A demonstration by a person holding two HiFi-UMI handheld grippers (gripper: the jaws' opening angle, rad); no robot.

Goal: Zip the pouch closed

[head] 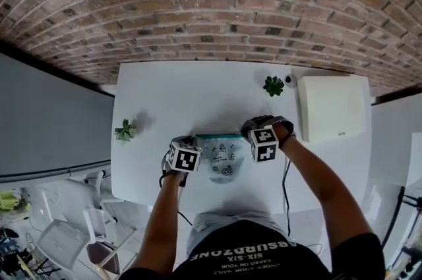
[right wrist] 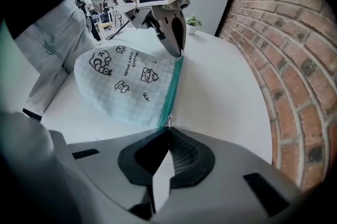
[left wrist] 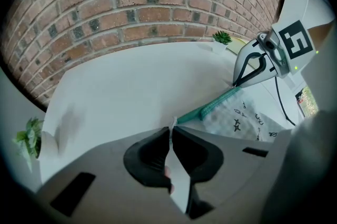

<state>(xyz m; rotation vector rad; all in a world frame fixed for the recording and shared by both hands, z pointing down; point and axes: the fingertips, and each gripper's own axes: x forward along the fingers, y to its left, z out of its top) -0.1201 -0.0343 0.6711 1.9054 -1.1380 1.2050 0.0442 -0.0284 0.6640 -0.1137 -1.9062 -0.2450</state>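
Left tool (left wrist: 171, 132) is pinching one end of the pouch (head: 223, 159), which lies flat on the white desk (head: 184, 91). Right tool (right wrist: 168, 132) is pinching the zip pull (right wrist: 169, 121). The pouch looks soft, light and floppy, so hold both zip ends.

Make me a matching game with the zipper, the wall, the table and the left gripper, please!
Things:
1. zipper
2. wall
3. table
4. left gripper

Colour or state:
A. white
B. shut on an end of the pouch
C. teal
D. red brick

Pairs: 1-C, 2-D, 3-A, 4-B
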